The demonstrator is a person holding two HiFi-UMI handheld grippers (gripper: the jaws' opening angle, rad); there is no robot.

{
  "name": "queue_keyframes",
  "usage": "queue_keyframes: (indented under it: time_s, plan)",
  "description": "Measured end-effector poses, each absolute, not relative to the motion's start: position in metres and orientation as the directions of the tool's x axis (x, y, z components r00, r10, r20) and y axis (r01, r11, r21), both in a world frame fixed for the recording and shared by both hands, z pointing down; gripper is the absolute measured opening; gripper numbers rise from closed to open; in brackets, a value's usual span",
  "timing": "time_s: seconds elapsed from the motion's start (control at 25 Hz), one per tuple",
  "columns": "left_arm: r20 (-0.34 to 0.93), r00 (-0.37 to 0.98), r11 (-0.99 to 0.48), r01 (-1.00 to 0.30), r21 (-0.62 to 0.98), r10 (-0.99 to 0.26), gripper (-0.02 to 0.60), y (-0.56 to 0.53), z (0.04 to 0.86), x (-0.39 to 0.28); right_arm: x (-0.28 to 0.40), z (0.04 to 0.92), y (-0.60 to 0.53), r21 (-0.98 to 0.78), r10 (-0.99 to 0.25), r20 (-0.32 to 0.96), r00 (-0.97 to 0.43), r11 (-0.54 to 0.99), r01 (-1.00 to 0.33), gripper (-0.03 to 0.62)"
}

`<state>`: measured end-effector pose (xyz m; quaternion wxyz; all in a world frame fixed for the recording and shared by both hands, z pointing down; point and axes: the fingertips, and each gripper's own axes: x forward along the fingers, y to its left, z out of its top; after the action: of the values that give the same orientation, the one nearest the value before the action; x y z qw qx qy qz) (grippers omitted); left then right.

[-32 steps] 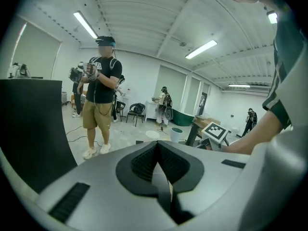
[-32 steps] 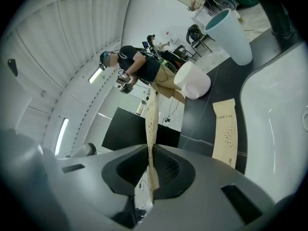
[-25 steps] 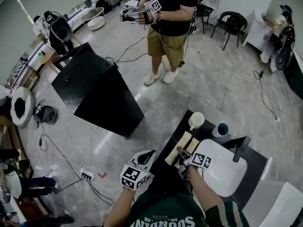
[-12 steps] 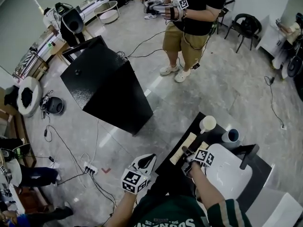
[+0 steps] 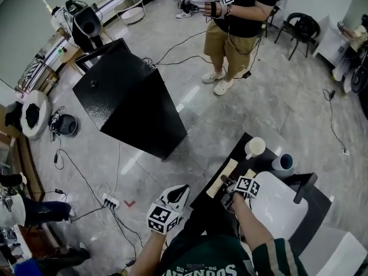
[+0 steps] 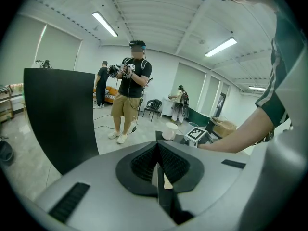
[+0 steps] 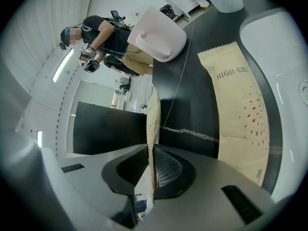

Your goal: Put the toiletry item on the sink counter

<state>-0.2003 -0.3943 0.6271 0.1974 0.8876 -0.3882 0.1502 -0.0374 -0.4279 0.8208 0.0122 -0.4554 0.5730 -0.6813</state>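
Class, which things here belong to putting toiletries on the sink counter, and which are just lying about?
Job: flat beige sachet, right gripper holding it, black sink counter.
Lying about: white cup, big black slanted cabinet, white power strip.

The head view is looking steeply down from above onto the black sink counter (image 5: 236,151), the white cup (image 5: 255,147) and a wide stretch of floor. The left gripper view is facing level across the room from beside the counter. The right gripper view is hovering close over the counter, rolled sideways. All three are sharing the cup and a standing person (image 5: 238,16).
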Motion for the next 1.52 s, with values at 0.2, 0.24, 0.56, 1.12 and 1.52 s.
queue_keyframes:
  time_s: [0.2,0.24,0.56,1.12,1.52]
  plan:
    - [0.426,0.656,-0.624,-0.745,0.236,-0.623,0.011,-0.392,0.629,-0.200,-0.036,0.823,-0.427,-0.778,-0.528,0.623,-0.577,-0.338,-0.530,0.061]
    - [0.427,0.657,-0.624,-0.745,0.236,-0.622,0.011,-0.392,0.629,-0.199,-0.035,0.824,-0.426,-0.774,-0.524,0.627,-0.576,-0.335,-0.537,0.061]
    - [0.422,0.665,-0.632,-0.737,0.239,-0.616,0.011,-0.391,0.627,-0.200,-0.034,0.824,-0.427,-0.751,-0.492,0.653,-0.576,-0.326,-0.574,0.115]
    - [0.387,0.708,-0.678,-0.696,0.236,-0.591,0.011,-0.392,0.621,-0.172,-0.004,0.795,-0.425,-0.719,-0.558,0.671,-0.488,-0.331,-0.611,0.135]
    - [0.349,0.766,-0.744,-0.628,0.228,-0.540,0.011,-0.400,0.606,-0.137,0.019,0.755,-0.408,-0.706,-0.596,0.647,-0.476,-0.231,-0.669,0.073]
